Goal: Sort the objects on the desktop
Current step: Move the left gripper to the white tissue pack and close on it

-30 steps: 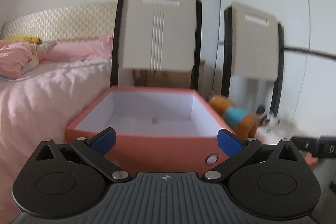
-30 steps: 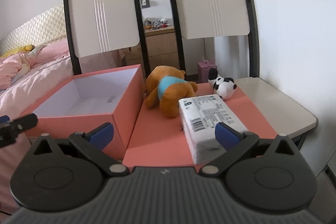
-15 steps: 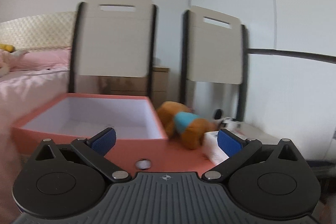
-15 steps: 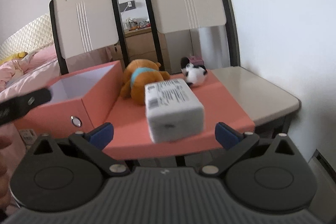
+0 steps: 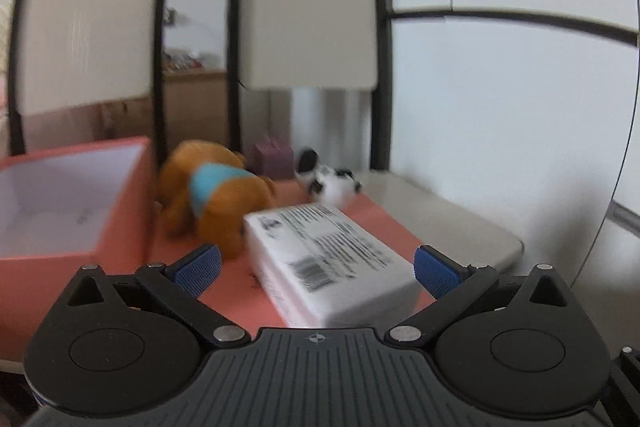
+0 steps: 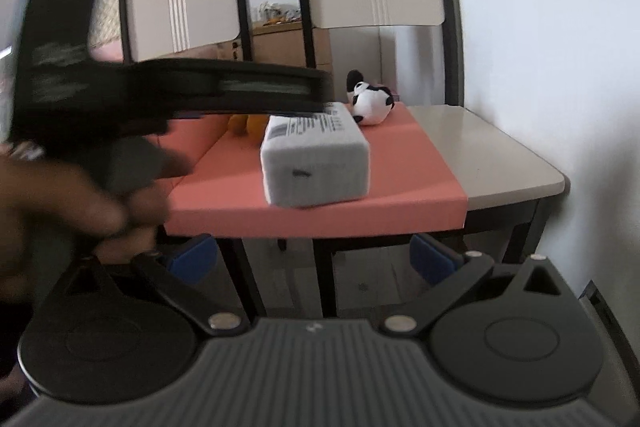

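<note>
A white tissue pack (image 5: 324, 255) lies on a coral lid (image 5: 372, 223) on the table, also in the right wrist view (image 6: 316, 157). My open left gripper (image 5: 316, 267) hovers with the pack's near end between its blue pads, not touching. Behind lie an orange plush bear with a blue shirt (image 5: 216, 191) and a black-and-white panda plush (image 5: 328, 181). An open coral box (image 5: 72, 203) stands at the left. My right gripper (image 6: 312, 261) is open and empty, low in front of the table edge. The left gripper's black body (image 6: 168, 95) crosses the right wrist view.
Two beige chairs (image 5: 312, 15) stand behind the beige table (image 6: 500, 155). A small purple box (image 5: 274, 159) sits beyond the bear. A white wall is on the right. A hand (image 6: 60, 203) shows at the left of the right wrist view.
My left gripper swung right from the coral box to the tissue pack. My right gripper pulled back and dropped below the table edge.
</note>
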`<state>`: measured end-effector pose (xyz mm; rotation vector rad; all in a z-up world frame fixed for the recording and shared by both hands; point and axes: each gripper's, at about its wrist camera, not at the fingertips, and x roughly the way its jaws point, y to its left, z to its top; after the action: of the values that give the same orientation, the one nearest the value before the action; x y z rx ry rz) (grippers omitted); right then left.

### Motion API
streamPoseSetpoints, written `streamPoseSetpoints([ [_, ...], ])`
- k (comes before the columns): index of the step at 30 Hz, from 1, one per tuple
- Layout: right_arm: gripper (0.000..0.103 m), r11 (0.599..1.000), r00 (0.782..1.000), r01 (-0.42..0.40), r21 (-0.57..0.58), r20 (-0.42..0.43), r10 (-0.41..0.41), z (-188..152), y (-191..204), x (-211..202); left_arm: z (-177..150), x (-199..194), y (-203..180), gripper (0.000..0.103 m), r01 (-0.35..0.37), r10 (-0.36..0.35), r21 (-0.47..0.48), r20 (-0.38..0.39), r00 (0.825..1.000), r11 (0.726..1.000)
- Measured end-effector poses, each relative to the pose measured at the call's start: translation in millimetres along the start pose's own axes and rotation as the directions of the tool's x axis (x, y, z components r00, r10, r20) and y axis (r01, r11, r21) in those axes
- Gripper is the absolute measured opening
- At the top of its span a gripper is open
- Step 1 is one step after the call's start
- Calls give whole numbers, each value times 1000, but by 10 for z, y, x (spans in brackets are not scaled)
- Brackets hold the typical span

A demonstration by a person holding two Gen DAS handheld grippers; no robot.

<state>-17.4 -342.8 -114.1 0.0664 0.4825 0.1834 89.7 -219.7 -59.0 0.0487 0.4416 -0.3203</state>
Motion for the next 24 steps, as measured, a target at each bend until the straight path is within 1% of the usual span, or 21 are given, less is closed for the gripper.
streamPoseSetpoints([
  [3, 103, 1000, 1000, -4, -19, -9, 4, -28, -17, -9, -19, 129, -101, 103, -5, 6, 17, -29, 1000, 1000],
  [5, 103, 1000, 1000, -8, -20, -15, 8, -44, -38, -3, -32, 171, -153, 103, -16, 16, 28, -31, 999, 999],
  [9, 103, 1000, 999, 12, -26, -35, -13, -72, -79, 24, -43, 319, -244, 103, -35, 40, 77, -67, 997, 996],
  [16, 103, 998, 998, -14, -63, -62, 10, -154, -79, 50, -16, 443, -283, 103, -39, 47, 98, -76, 996, 994],
  [19, 103, 996, 998, -29, -84, -65, 24, -169, -29, 53, -16, 535, -333, 103, -50, 62, 123, -96, 993, 991],
  [21, 103, 995, 998, -33, -98, -65, 27, -176, 12, 63, -22, 584, -344, 103, -63, 76, 139, -94, 993, 988],
  [24, 103, 994, 997, -35, -100, -70, 28, -193, 33, 72, -28, 617, -309, 103, -69, 81, 130, -94, 992, 989],
])
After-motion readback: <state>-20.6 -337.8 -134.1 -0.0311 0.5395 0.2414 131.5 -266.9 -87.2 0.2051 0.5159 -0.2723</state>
